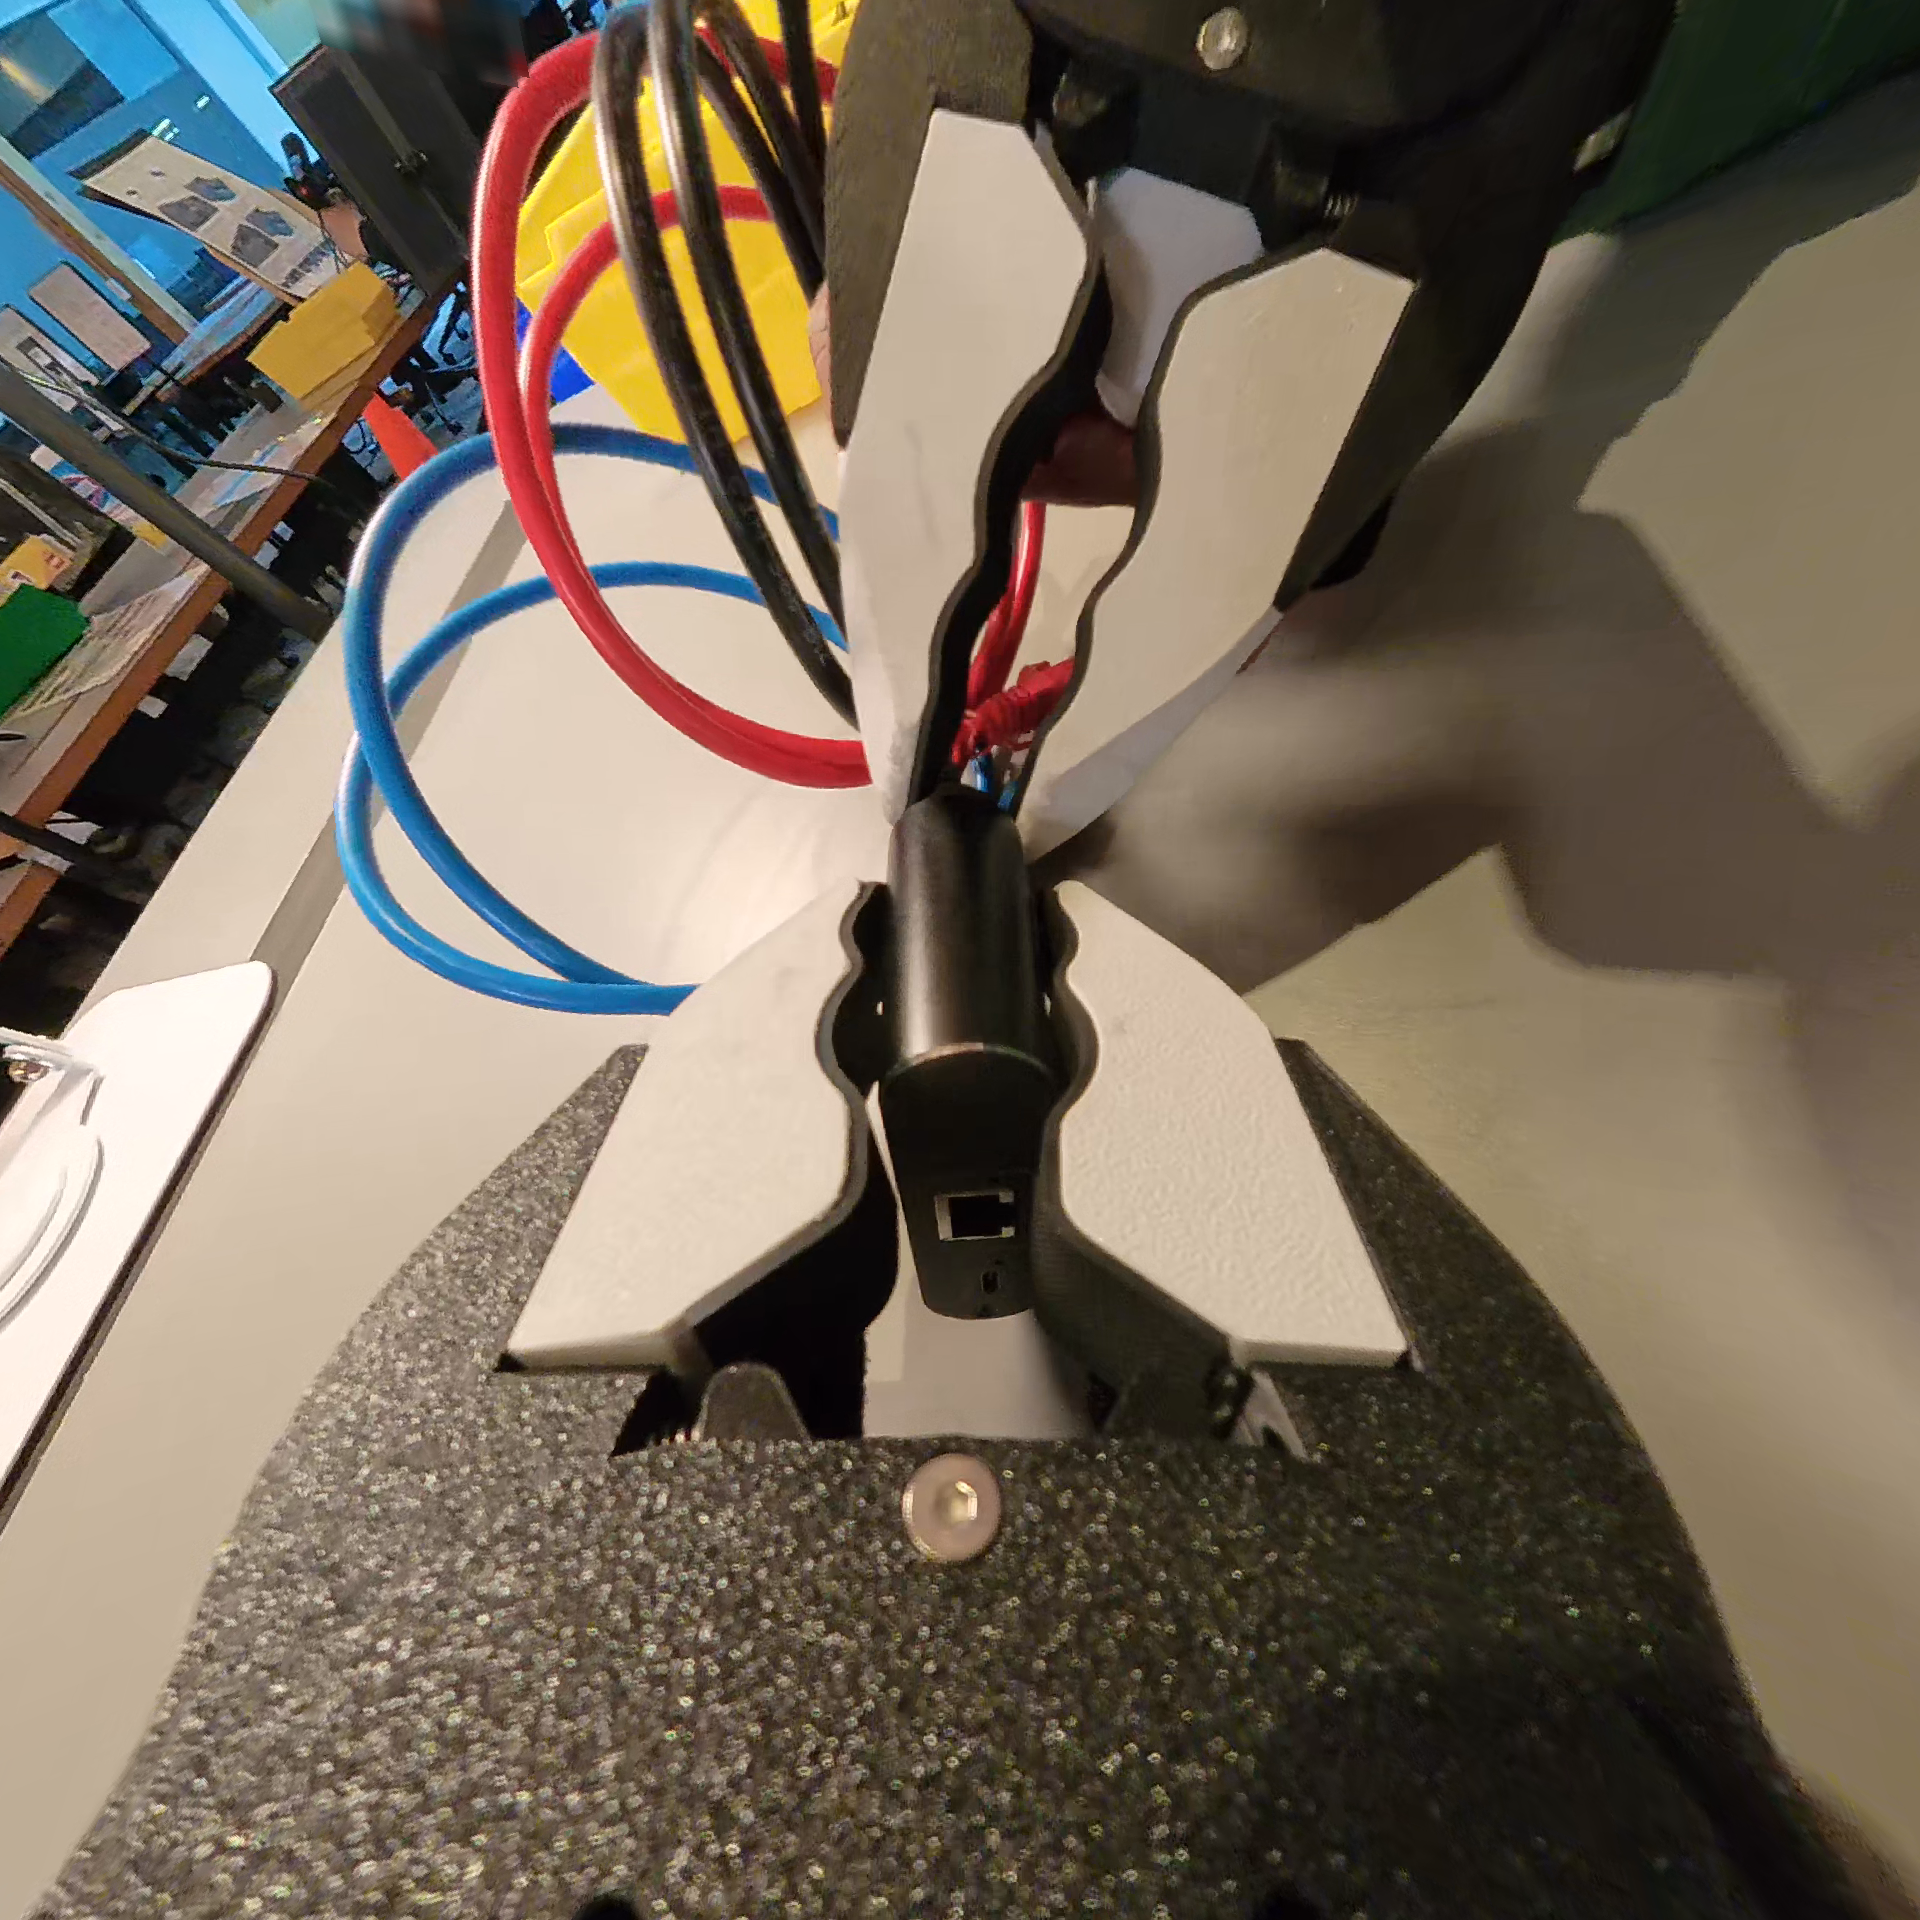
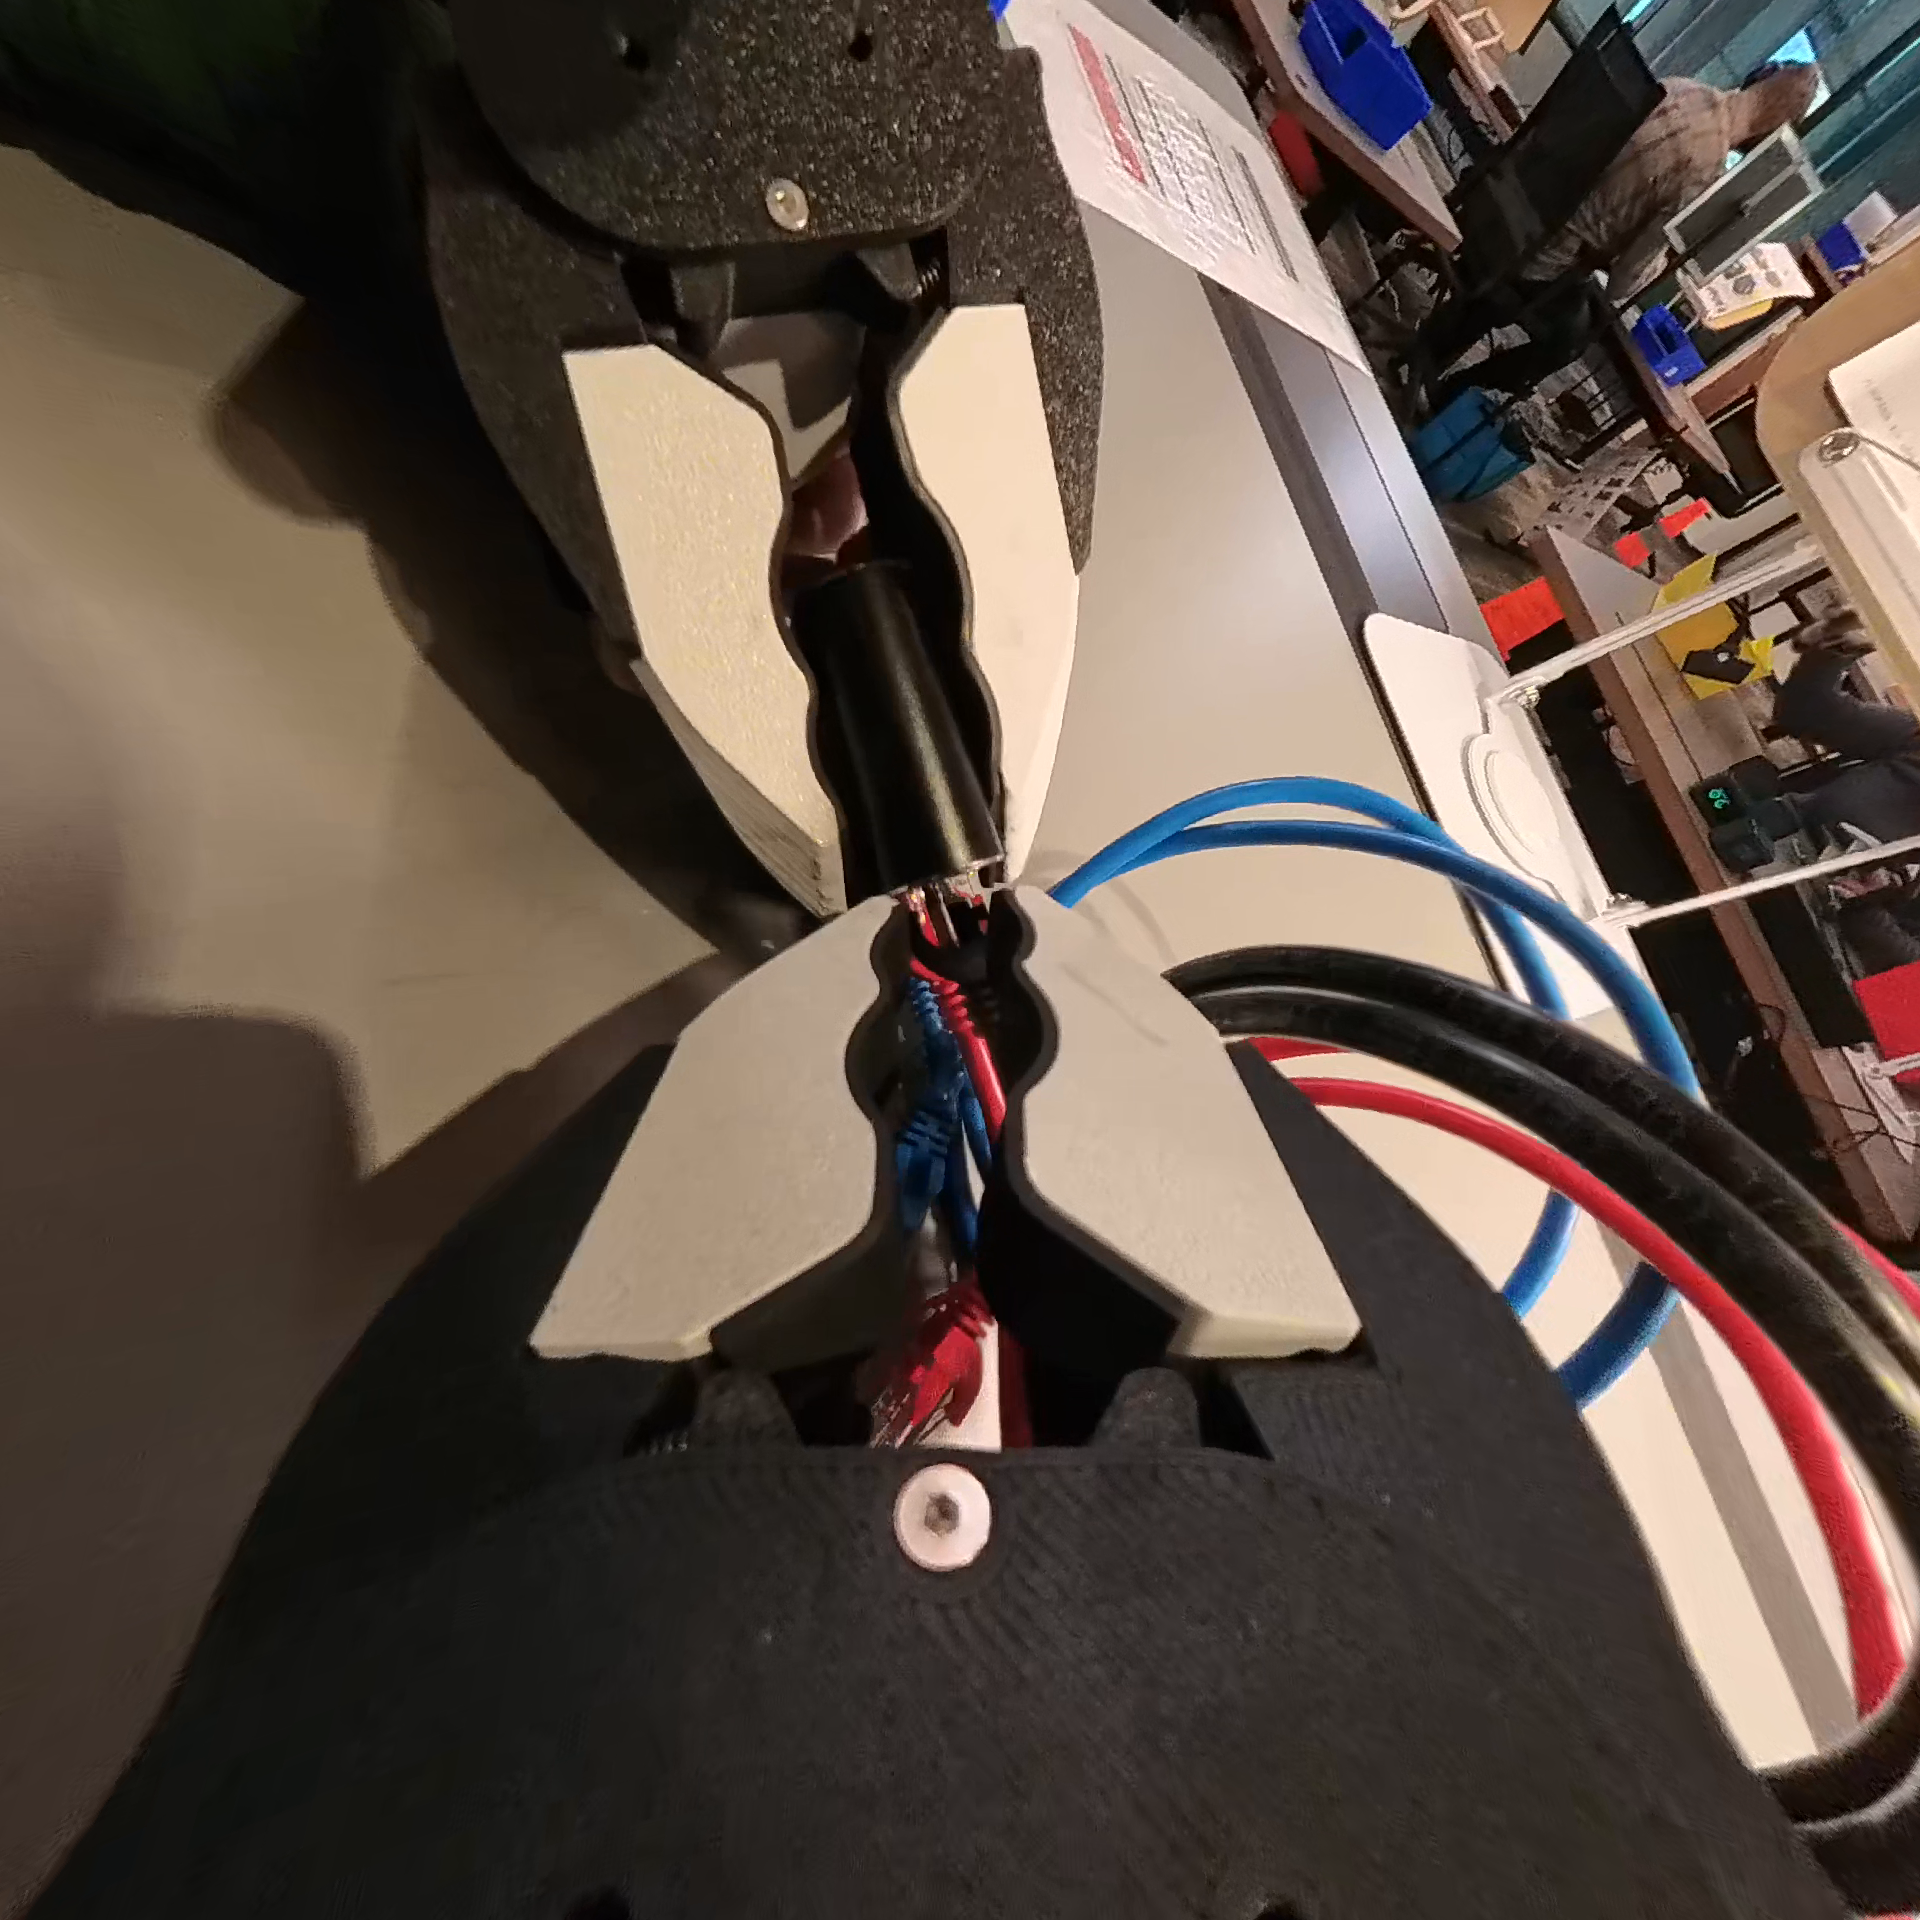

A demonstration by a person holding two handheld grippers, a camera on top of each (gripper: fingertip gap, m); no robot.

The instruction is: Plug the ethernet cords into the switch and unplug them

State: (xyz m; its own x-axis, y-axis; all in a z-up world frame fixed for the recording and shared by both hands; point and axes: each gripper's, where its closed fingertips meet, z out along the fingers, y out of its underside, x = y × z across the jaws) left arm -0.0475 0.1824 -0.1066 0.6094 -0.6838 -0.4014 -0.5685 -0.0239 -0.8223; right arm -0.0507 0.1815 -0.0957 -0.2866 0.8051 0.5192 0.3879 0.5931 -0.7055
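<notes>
My left gripper [image 1: 961, 904] is shut on the black switch [image 1: 961, 997], a small rounded box whose one open port faces the camera. It holds the switch above the white table [image 1: 499, 1195]. My right gripper [image 1: 971, 805] meets it tip to tip from the far side. In the right wrist view, my right gripper [image 2: 948, 914] is closed around the cord ends at the switch's [image 2: 904, 727] face. Red plugs [image 2: 935, 1361] and blue plugs [image 2: 925, 1122] lie between its fingers. The red cord [image 2: 1558, 1132], blue cord [image 2: 1351, 821] and black cord [image 2: 1455, 997] loop off to the right. The left gripper [image 2: 914, 862] shows above.
A yellow bin [image 1: 665, 260] stands behind the cord loops [image 1: 416, 727]. A printed sheet [image 2: 1195, 156] lies on the table. A white stand base [image 2: 1455, 727] sits near the table edge. Beyond the edge are cluttered benches and a person [image 2: 1683, 156]. Both grippers' tips are close together, under 4 cm apart.
</notes>
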